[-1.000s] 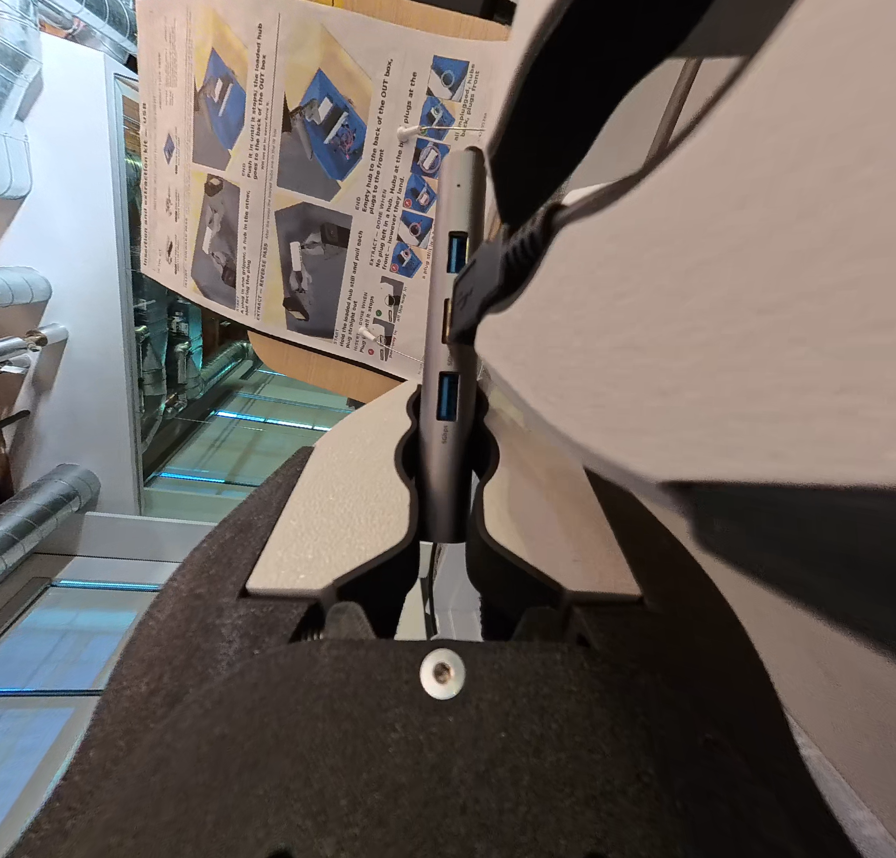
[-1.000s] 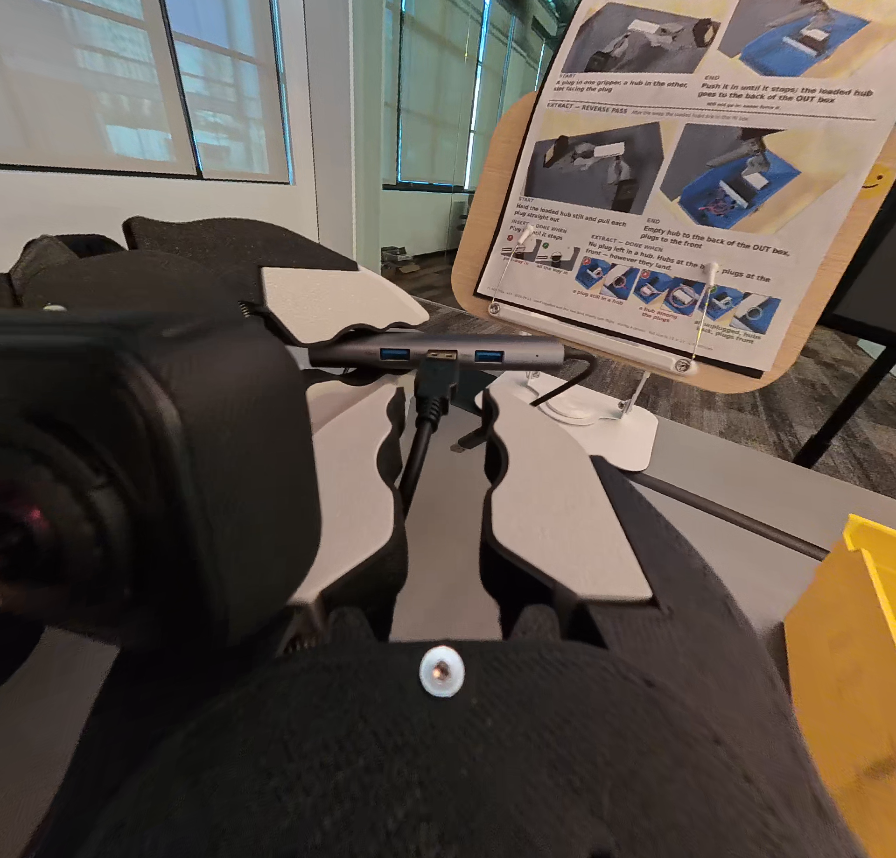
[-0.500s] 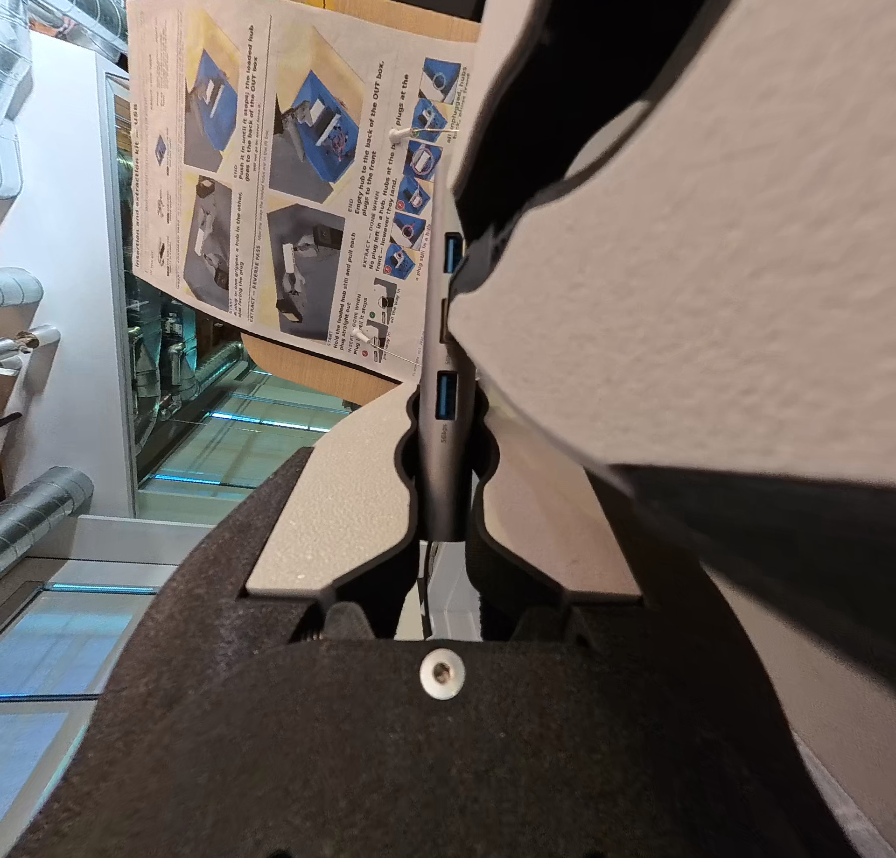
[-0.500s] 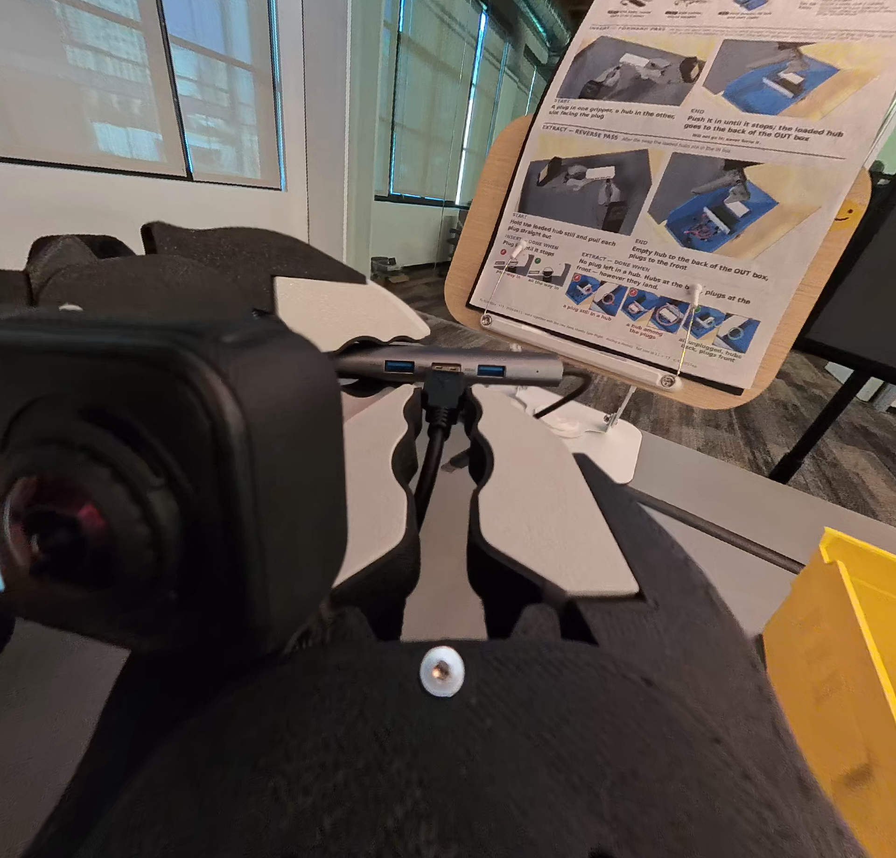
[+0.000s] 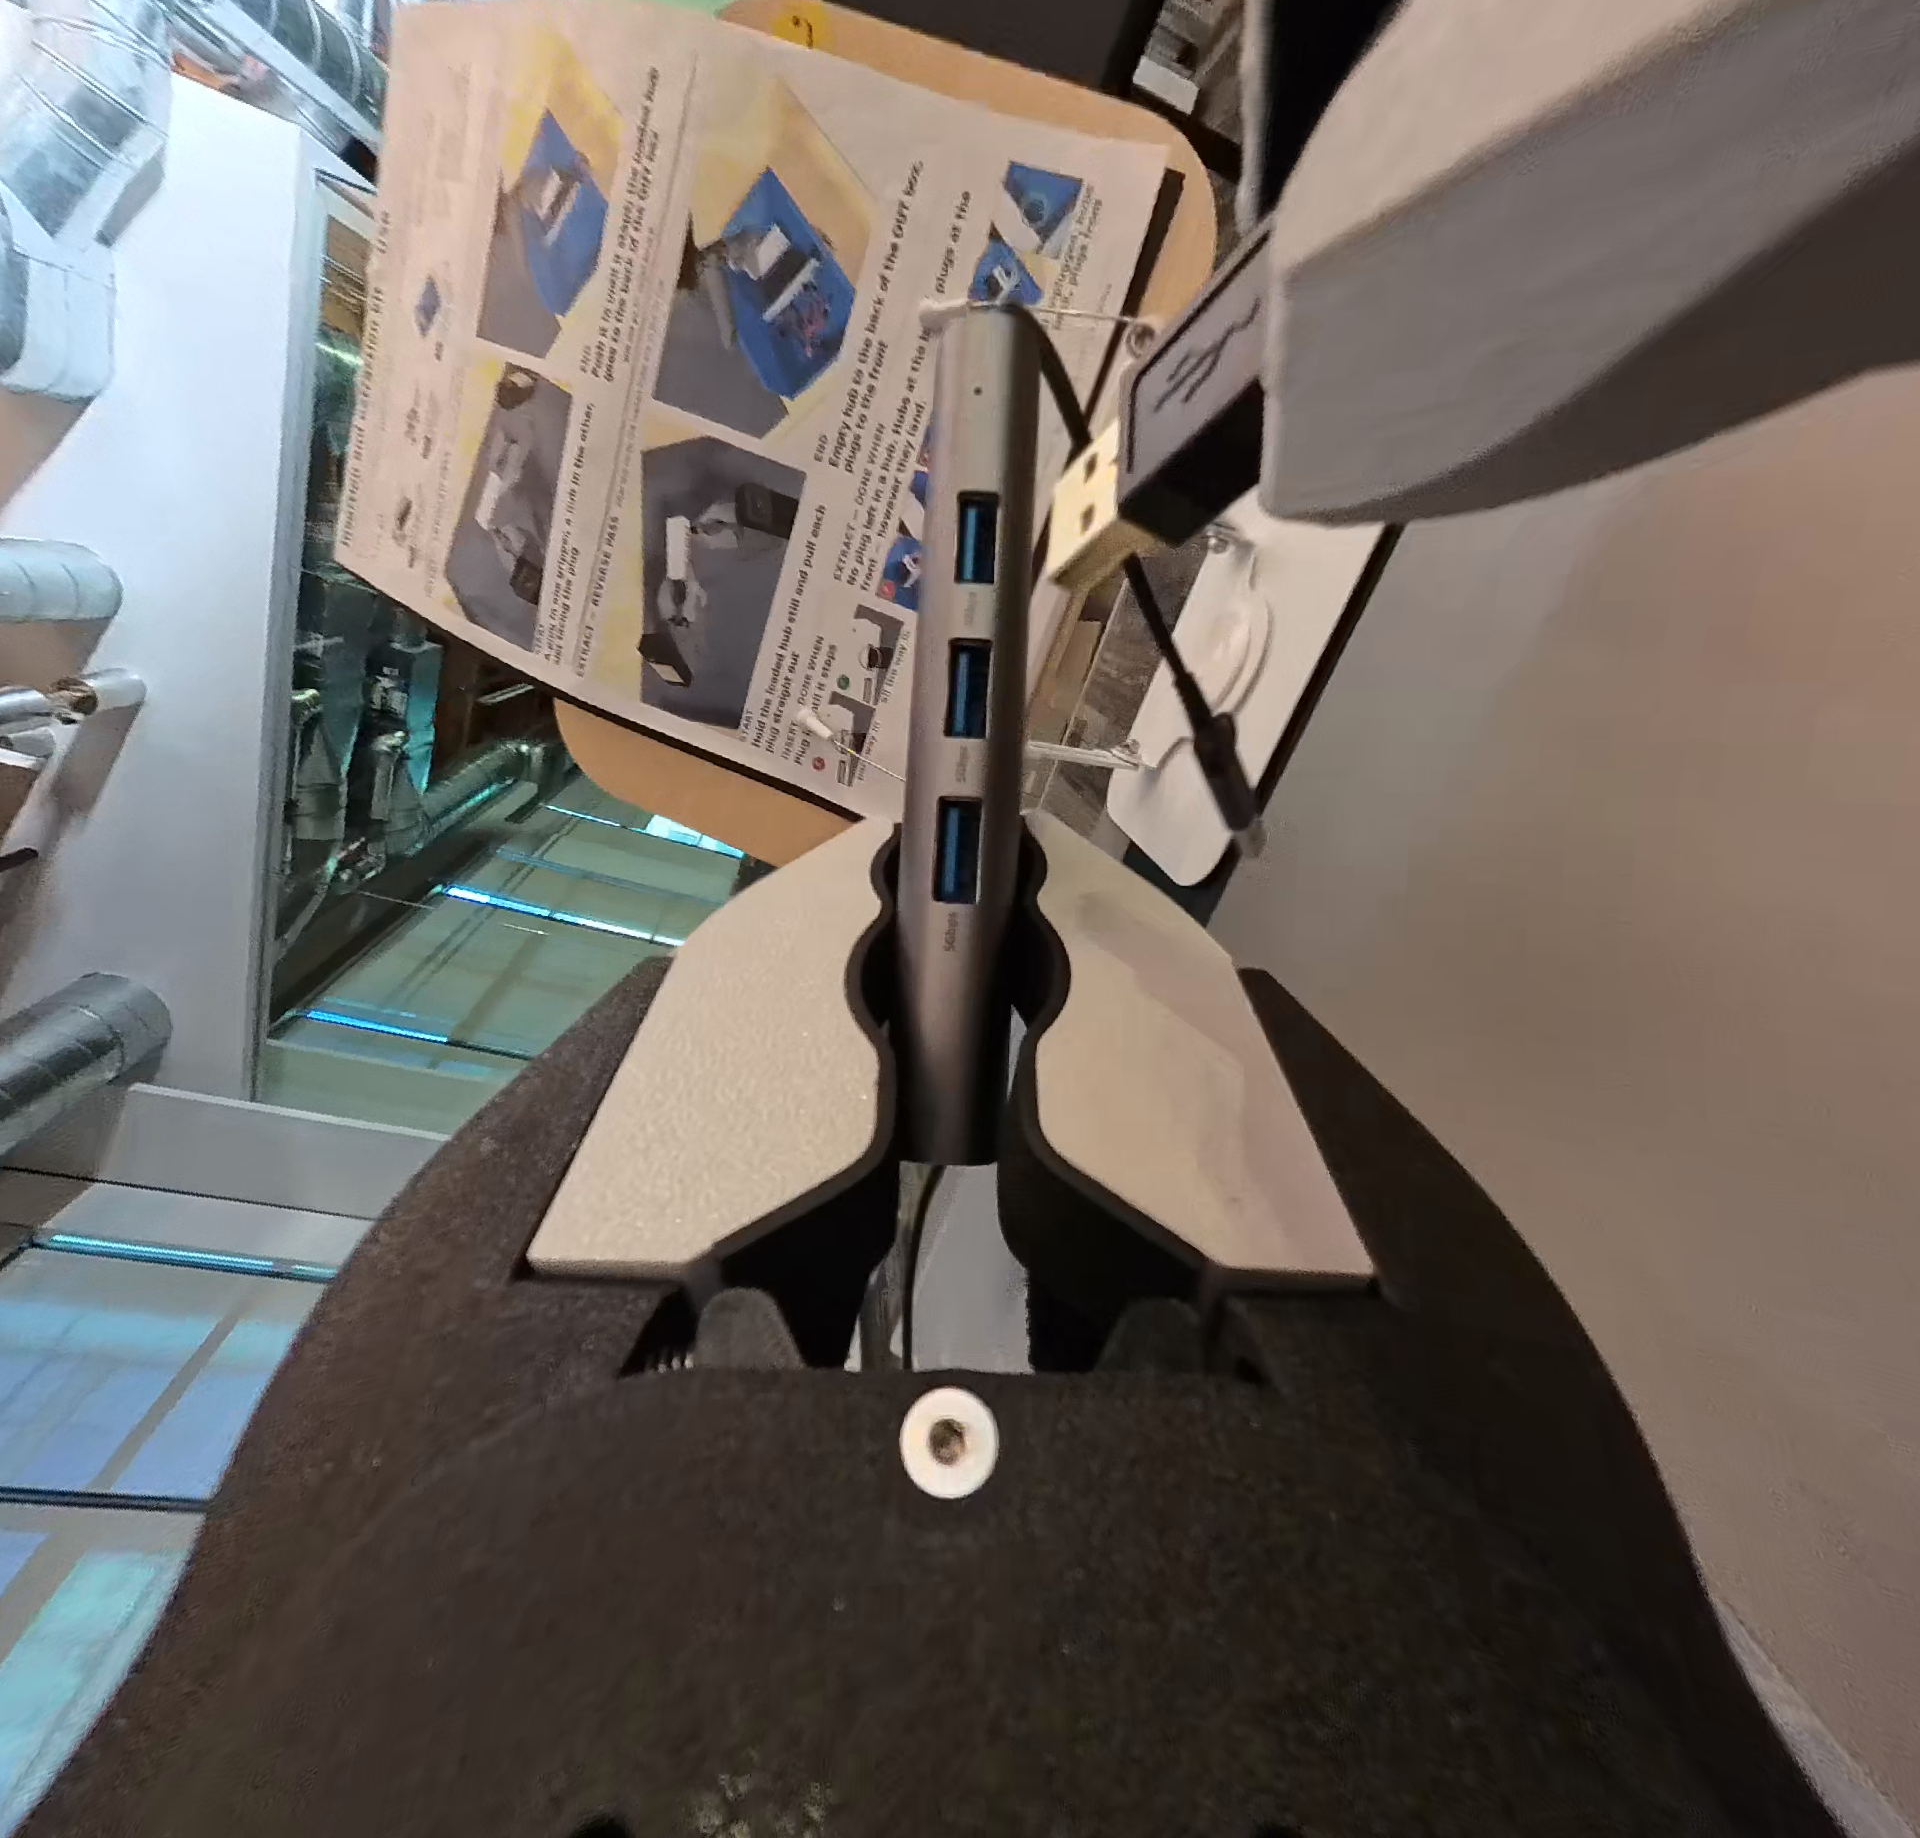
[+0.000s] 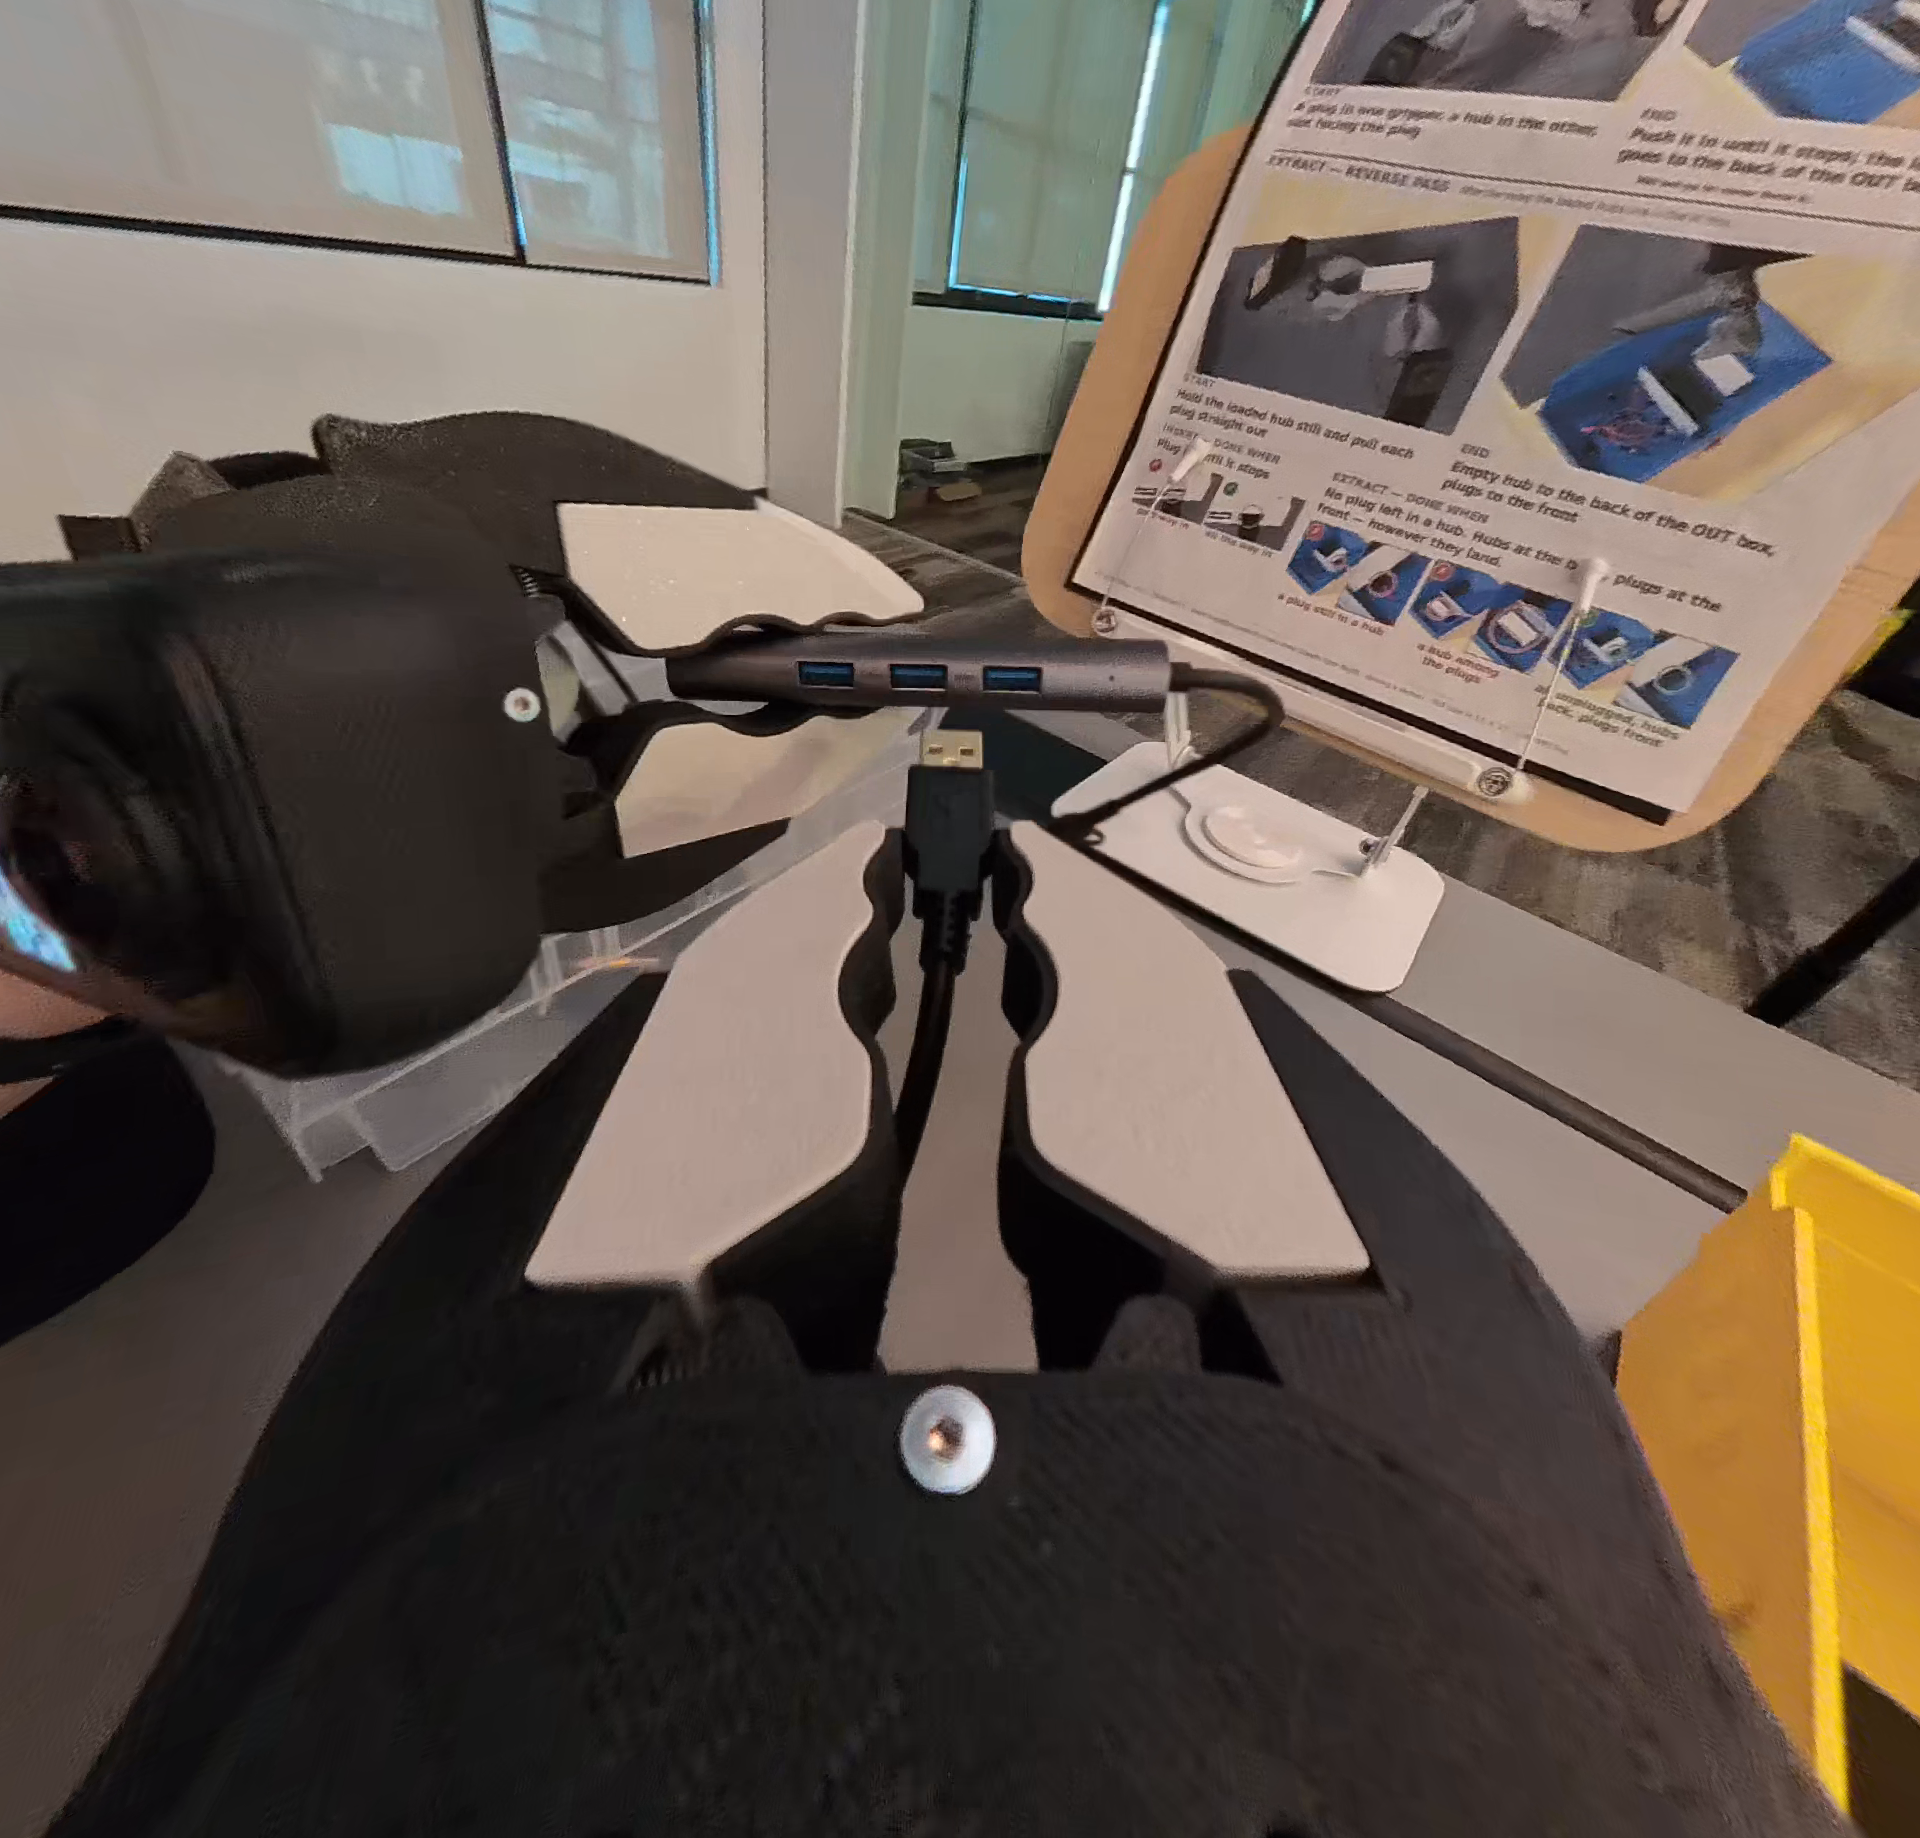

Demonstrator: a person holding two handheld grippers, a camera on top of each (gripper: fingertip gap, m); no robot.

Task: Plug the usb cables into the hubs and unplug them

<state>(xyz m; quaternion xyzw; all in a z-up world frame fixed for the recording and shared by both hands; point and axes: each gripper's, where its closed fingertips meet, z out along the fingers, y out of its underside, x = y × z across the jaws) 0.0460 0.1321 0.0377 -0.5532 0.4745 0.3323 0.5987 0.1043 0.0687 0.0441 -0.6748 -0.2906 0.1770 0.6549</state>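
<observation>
the plug (image 6: 951, 758) hangs just short of the hub (image 6: 925, 674), its gold tongue pointing at the middle port but not touching it. all three blue ports look empty, so the cable reads as out of the hub; whether the next move is a fresh push in or a carry-off to a bin, i cannot say.

if it goes back in, the risk is a slanted entry. in the left wrist view the plug (image 5: 1138, 469) sits at an angle to the hub (image 5: 961, 749) face, and a push along that line would catch the tongue on the port rim and lever the hub round in its grip. the hub is held only near one end, so most of its length sticks out free and would twist easily. its own thin lead loops off toward the white stand base (image 6: 1340, 905) and could snag there. the plug's cable (image 6: 925, 1019) runs back between the fingers and might drag.

the left gripper (image 5: 961, 967) is closed down to the hub's width, clamping its lower end in the notches. the right gripper (image 6: 948, 858) is nearly shut, pinching the black plug body, tongue forward. the picture is a little smeared, so the plug's exact tilt is uncertain.
</observation>
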